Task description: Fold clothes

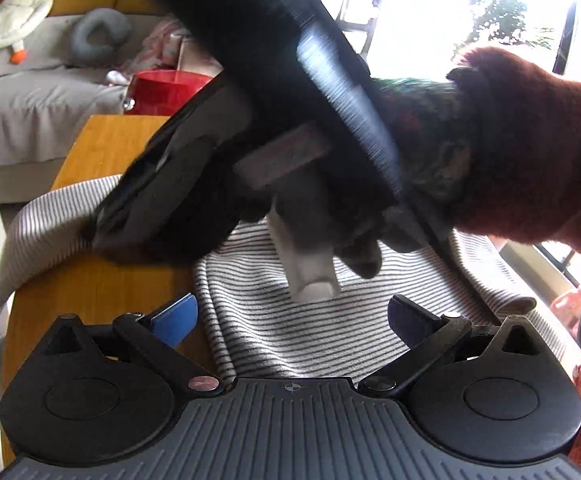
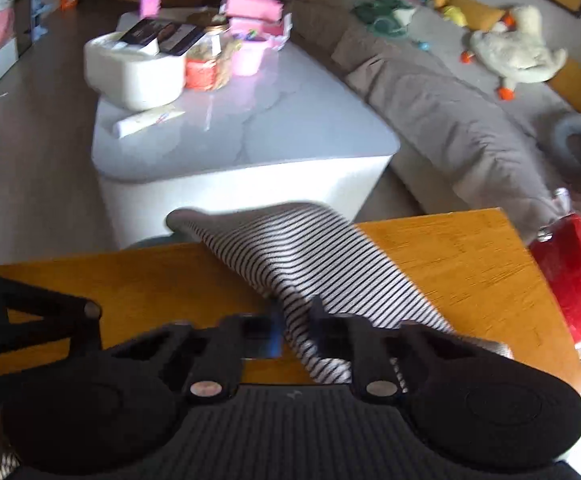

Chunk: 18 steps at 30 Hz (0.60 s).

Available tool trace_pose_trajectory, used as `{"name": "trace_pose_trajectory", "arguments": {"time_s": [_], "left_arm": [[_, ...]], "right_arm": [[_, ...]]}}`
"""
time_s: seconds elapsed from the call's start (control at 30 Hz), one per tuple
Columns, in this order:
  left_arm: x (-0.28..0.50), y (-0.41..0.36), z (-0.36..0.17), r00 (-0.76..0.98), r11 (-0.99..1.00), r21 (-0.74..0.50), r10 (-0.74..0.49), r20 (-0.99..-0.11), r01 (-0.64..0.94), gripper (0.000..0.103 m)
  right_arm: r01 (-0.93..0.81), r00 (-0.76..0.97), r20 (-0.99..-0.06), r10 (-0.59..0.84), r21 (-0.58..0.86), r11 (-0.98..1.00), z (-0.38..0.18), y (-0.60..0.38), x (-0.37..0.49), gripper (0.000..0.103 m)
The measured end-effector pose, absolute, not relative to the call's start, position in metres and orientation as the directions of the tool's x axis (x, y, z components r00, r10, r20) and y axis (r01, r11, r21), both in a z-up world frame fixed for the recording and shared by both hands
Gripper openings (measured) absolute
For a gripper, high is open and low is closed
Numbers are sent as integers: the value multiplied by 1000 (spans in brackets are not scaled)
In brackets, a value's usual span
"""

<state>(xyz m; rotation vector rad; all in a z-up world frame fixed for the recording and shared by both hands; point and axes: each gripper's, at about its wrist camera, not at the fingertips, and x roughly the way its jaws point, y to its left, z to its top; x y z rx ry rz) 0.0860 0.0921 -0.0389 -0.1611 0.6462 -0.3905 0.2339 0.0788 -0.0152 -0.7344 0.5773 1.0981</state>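
Note:
A white, dark-striped garment [image 1: 290, 344] lies on the wooden table [image 1: 102, 148]. My left gripper [image 1: 290, 320] hovers just above its middle, open, with nothing between the blue pads. Ahead of it a hand in a rust-red sleeve [image 1: 530, 140] holds the right tool's black body [image 1: 274, 40], which reaches down to the garment's sleeve at the left. In the right wrist view my right gripper [image 2: 296, 330] is shut on a bunched fold of the striped garment [image 2: 302, 248]. That cloth stretches away over the table [image 2: 450, 264] and its end hangs past the far edge.
A red bucket [image 2: 574, 272] stands beside the table's right corner. Beyond the far edge is a white coffee table [image 2: 250, 136] with boxes and jars on it. A grey sofa [image 2: 450, 120] holds a plush goose [image 2: 518, 48] and a neck pillow.

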Motion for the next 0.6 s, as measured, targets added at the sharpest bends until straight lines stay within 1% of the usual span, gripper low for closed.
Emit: {"name": "trace_pose_trajectory", "arguments": {"time_s": [0.03,0.13,0.17,0.23,0.33,0.4,0.5,0.57,0.6], "left_arm": [[87,93,-40,730,916,-268,-401,-554,299,103],[89,92,-41,732,916,-276,-399,-553,291,103],[90,91,-41,731,915,-277,-401,-552,292,103],[93,89,-40,730,913,-279,-406,-550,298,103],[98,86,-39,730,914,-279,-404,-551,295,103],[101,85,-38,733,918,-277,-394,-554,284,103],[105,86,-38,751,932,-277,-353,-558,232,103],[110,89,-40,751,938,-281,-332,-571,201,103],[111,88,-41,744,938,-284,-334,-579,201,103]], "right_arm": [[-925,373,-707,600,-233,300,-7,73,235,9],[-887,432,-611,663,-156,434,33,36,248,8],[-871,452,-588,671,-128,474,46,17,252,8],[-839,500,-569,653,-131,528,58,-17,253,8],[-793,546,-601,584,-147,591,54,-64,249,8],[-763,564,-650,509,-176,622,36,-87,246,8],[-717,591,-698,405,-223,660,9,-116,241,8],[-693,626,-682,378,-264,671,0,-127,231,8],[-704,633,-660,404,-275,655,3,-125,226,9]]}}
